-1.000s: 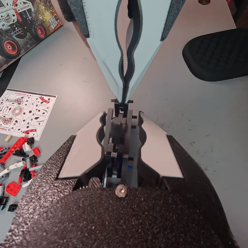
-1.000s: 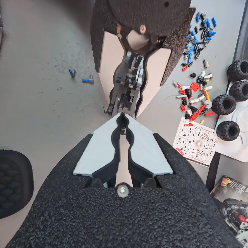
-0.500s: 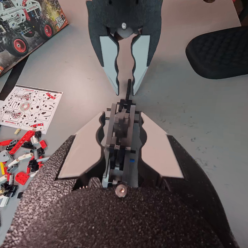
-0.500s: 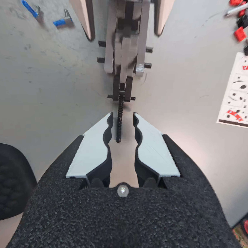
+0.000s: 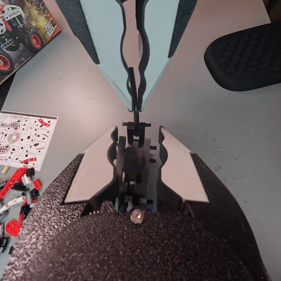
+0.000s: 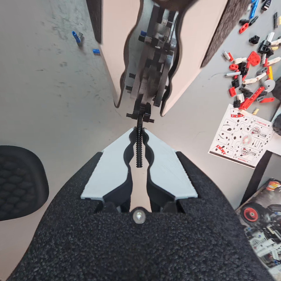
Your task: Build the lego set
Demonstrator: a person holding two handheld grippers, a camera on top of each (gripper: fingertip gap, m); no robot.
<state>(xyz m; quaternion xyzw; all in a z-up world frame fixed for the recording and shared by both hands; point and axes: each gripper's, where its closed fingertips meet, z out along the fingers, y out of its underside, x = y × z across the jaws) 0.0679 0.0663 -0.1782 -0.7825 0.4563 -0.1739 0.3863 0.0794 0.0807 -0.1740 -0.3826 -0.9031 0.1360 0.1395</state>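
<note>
A grey and black lego assembly [image 5: 133, 159] sits lengthwise between the fingers of my left gripper [image 5: 137, 129], which is shut on it. A black ribbed rod [image 5: 136, 117] sticks out of the black fork at the assembly's far end. My right gripper [image 5: 135, 108] comes in from the top of the left wrist view, shut on that rod. In the right wrist view my right gripper [image 6: 139, 129] pinches the rod [image 6: 139, 149] at its fingertips, and the rod's free end lies between the fingers. The left gripper [image 6: 139, 110] holds the assembly [image 6: 152, 73] opposite.
A sticker sheet [image 5: 25, 141] and several loose red, black and white parts [image 5: 18, 187] lie on the grey table to the left. The set's box [image 5: 19, 30] is at the far left. A black padded chair part [image 5: 246, 57] is to the right. Blue pins [image 6: 77, 38] lie apart. The tips of both grippers are at nearly the same place.
Half a second ago my right gripper was open and drawn back from the rod. It has moved in and shut on the rod. The left gripper still holds the assembly.
</note>
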